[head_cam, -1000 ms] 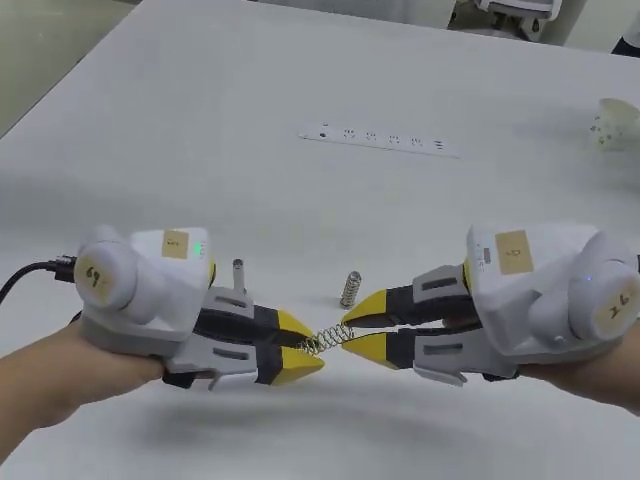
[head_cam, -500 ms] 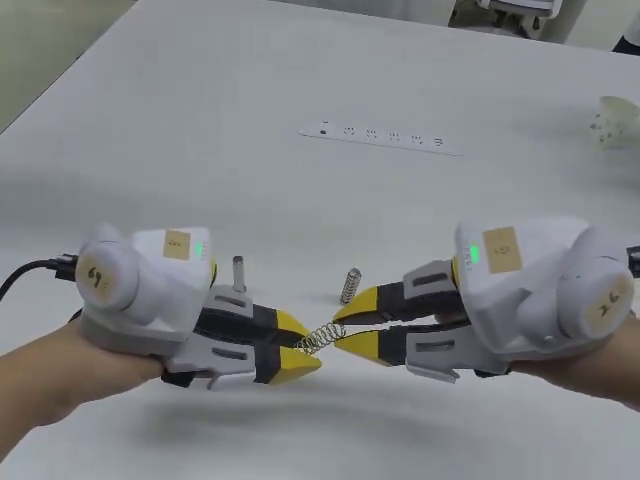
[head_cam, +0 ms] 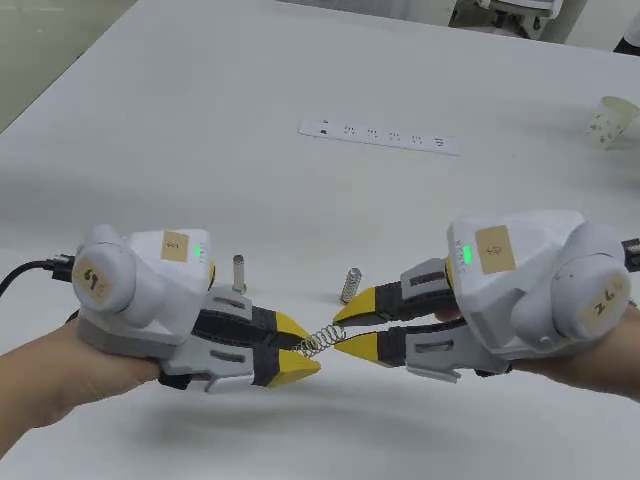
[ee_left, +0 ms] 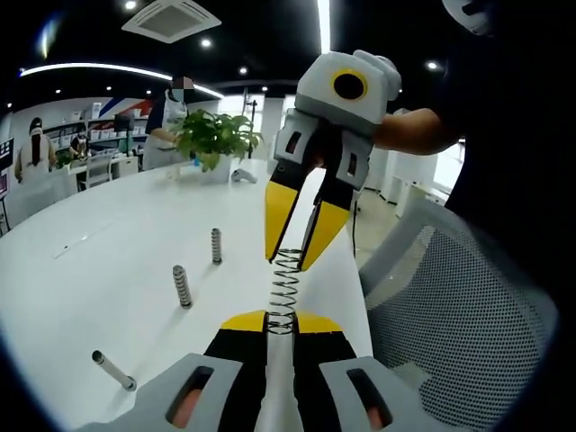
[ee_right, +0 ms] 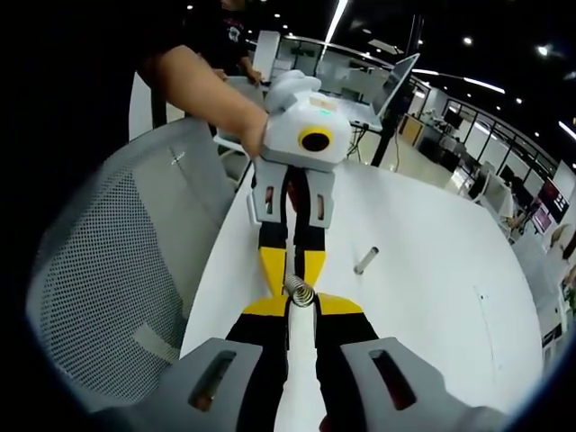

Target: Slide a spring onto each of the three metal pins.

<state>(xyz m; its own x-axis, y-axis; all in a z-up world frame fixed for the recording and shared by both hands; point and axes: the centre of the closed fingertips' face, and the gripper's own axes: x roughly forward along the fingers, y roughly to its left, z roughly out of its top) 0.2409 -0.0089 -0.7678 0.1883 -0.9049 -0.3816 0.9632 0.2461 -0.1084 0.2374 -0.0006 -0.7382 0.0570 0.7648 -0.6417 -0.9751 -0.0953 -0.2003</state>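
Note:
A thin steel spring (head_cam: 322, 340) spans the gap between my two grippers, just above the white table (head_cam: 200, 150). My left gripper (head_cam: 312, 350) is shut on one end of it (ee_left: 282, 317). My right gripper (head_cam: 340, 330) pinches the other end (ee_right: 300, 292), its yellow tips against the coil on both sides. Behind the left gripper stands a bare metal pin (head_cam: 239, 272). A pin with a spring on it (head_cam: 350, 286) stands behind the jaws. The left gripper view has two sprung pins (ee_left: 183, 286) (ee_left: 216, 245) and the bare pin (ee_left: 112, 370).
A white power strip (head_cam: 380, 137) lies across the middle of the table. A paper cup (head_cam: 610, 120) stands at the far right. A mesh office chair (ee_left: 450, 306) sits off the table's near edge. People stand at the room's far side.
My right gripper has edged left toward the left one, so the visible stretch of spring between the tips is shorter. The left gripper has held still.

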